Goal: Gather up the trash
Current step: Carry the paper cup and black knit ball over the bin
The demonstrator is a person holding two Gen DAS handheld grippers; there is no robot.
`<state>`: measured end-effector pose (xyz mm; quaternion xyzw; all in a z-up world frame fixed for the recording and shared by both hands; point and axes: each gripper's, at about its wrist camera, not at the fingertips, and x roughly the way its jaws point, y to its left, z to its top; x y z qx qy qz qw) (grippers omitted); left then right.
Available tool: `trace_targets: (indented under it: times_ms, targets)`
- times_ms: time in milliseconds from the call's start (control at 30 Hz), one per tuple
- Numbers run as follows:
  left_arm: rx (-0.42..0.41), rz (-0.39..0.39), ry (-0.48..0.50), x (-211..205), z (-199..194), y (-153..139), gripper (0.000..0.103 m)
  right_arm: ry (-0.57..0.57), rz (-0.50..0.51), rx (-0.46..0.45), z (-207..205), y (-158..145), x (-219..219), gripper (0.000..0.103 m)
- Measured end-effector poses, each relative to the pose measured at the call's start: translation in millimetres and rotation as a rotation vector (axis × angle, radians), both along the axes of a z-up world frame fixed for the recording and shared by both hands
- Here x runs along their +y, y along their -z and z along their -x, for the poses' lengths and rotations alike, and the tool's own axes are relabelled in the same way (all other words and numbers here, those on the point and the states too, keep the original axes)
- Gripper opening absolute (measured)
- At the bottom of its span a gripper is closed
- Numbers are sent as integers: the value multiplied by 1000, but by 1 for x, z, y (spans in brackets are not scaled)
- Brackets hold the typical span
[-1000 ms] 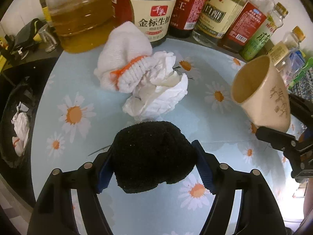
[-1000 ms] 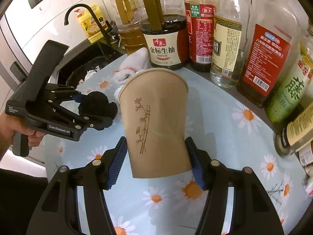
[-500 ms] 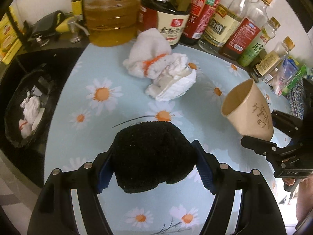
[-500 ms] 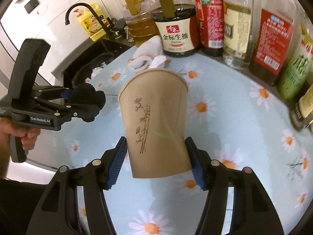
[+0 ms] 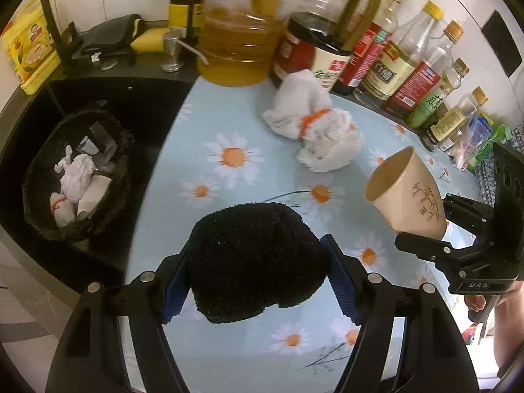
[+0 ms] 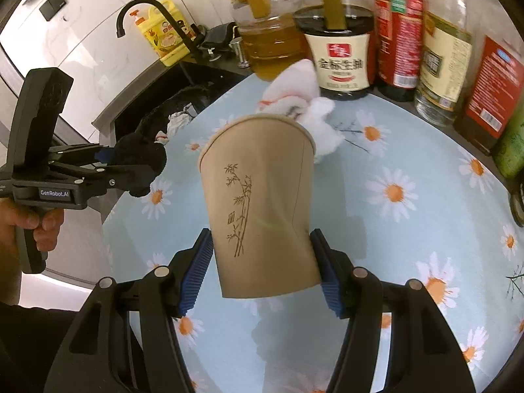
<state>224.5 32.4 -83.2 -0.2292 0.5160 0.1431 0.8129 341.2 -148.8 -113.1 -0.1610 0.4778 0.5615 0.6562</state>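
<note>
While left gripper (image 5: 258, 276) clamps black cloth (image 5: 252, 258), right gripper (image 6: 260, 270) pinches paper cup (image 6: 258, 206) (above table edge), bin (image 5: 73, 177) beside.

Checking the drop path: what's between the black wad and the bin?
Left wrist view: only bare tablecloth and its edge lie between the black wad and the bin.

The tops of the bottles (image 6: 425, 32) along the counter's (image 5: 262, 150) back edge are cut off in the right wrist view. The white cloth (image 6: 304, 98) is partly hidden behind the paper cup (image 6: 262, 203). The oil jug (image 5: 239, 32) is blurred. The bin's (image 5: 42, 203) contents are only partly made out.
</note>
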Motion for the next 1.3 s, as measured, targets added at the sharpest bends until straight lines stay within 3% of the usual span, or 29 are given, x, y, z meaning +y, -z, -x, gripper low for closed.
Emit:
trace_targets:
  times_ms: [533,967,1300]
  targets:
    - [-24,24,78,108,43,-6,71,79,25,19,68,-14,90,61]
    - [-32,26,169,191,71,0,71,207,30,20,109,-17,171,61]
    - [-43,19,169,249,90,-3,71,226,20,25,131,-20,233,61]
